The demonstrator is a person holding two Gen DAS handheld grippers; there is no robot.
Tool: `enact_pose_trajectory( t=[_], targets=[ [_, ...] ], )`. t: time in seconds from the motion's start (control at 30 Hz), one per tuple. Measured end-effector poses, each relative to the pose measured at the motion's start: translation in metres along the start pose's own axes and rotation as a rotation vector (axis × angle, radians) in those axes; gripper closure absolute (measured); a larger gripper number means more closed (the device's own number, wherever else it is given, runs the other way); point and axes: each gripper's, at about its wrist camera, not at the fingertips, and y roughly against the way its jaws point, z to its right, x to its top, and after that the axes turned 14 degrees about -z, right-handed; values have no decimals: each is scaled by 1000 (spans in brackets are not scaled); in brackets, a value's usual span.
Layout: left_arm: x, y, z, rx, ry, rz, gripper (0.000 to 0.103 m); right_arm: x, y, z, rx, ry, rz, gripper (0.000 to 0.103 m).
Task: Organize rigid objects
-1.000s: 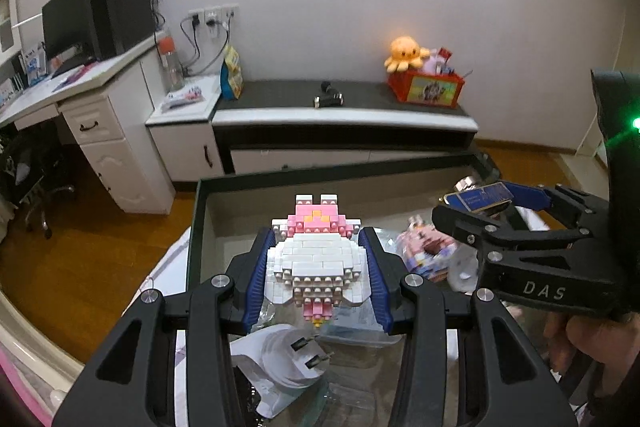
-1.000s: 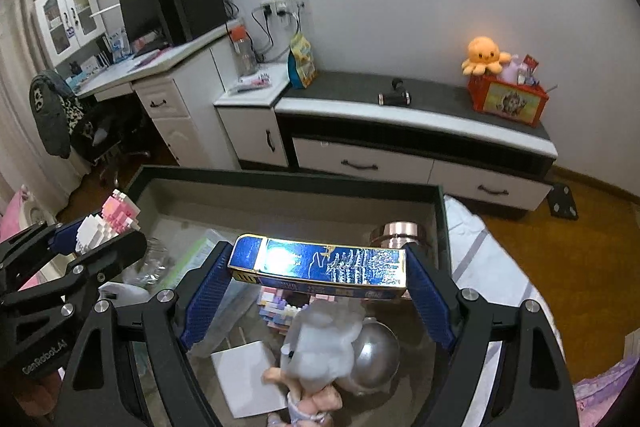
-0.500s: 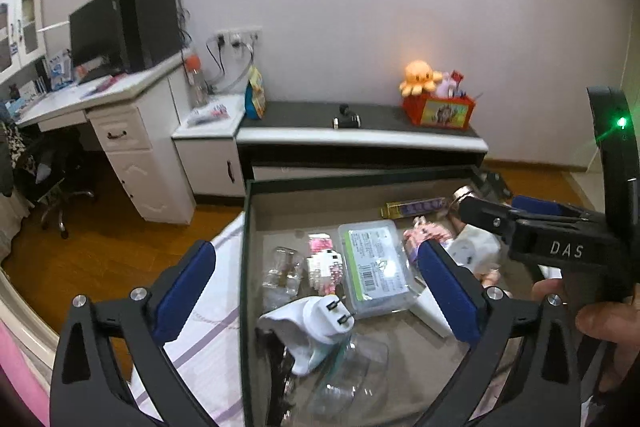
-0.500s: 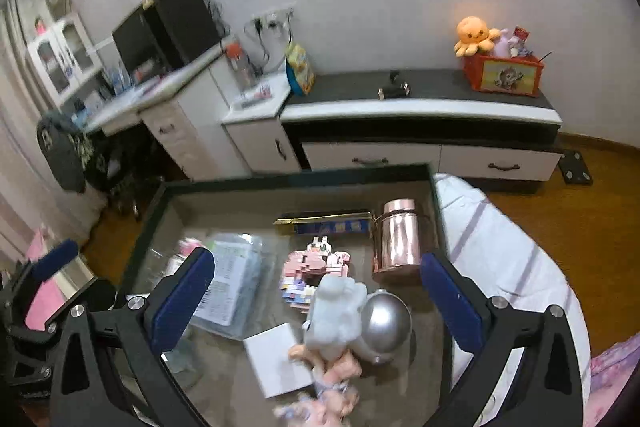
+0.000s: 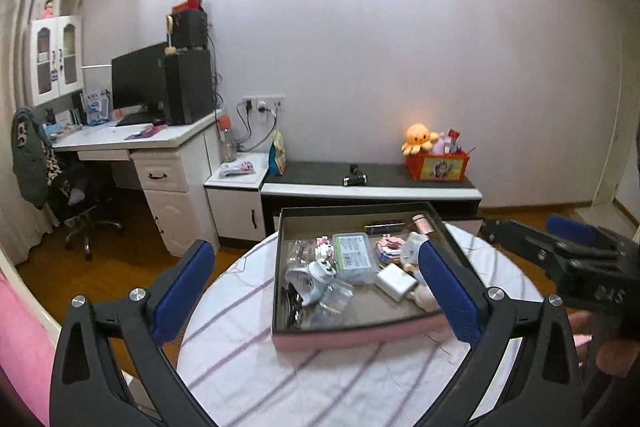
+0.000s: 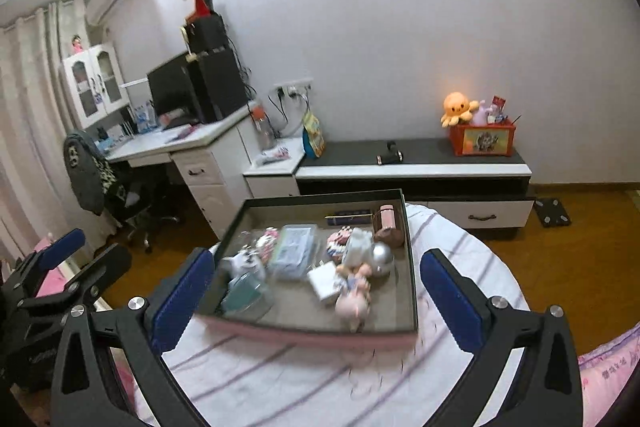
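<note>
1. Two grippers hang above the round table [image 5: 320, 379], both with nothing in them.
2. Left gripper [image 5: 316, 291]: blue pads spread wide apart, nothing between them. It sits over the near left part of the table.
3. Right gripper [image 6: 316, 297]: pads likewise wide apart, holding nothing, framing the tray from the near side.
4. Tray [image 5: 352, 337], pink-sided with a dark rim, rests on the striped cloth at the table's far half.
5. Inside the tray, far edge: blue-and-gold box [image 5: 383, 226] lying flat, copper cylinder [image 5: 423, 223] to its right.
6. Middle of the tray: clear plastic case [image 5: 353, 257]; brick figure [image 5: 323, 245] just to its left.
7. Nearer: white plug adapter [image 5: 316, 273] at left, white square charger [image 5: 395, 282] at right, doll [image 6: 354, 301] near the right corner.
8. Silver ball [image 6: 382, 254] sits right of centre; the right wrist view is blurred there.
</note>
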Motion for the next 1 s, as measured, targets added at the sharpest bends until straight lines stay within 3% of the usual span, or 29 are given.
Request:
enact_pose_trajectory(
  t=[0.23, 0.5, 0.67, 1.0],
  targets=[
    [-44, 62, 8, 25, 11, 54, 0, -67, 71, -13, -68, 9, 87, 0],
    [-92, 111, 21, 15, 27, 84, 0, -126, 120, -22, -157, 32, 151, 0],
    [-114, 134, 26, 22, 18, 103, 0, -137, 143, -31, -179, 48, 187, 0],
    [-118, 148, 17, 34, 40, 116, 0, -143, 159, -43, -186, 50, 223, 0]
  ],
)
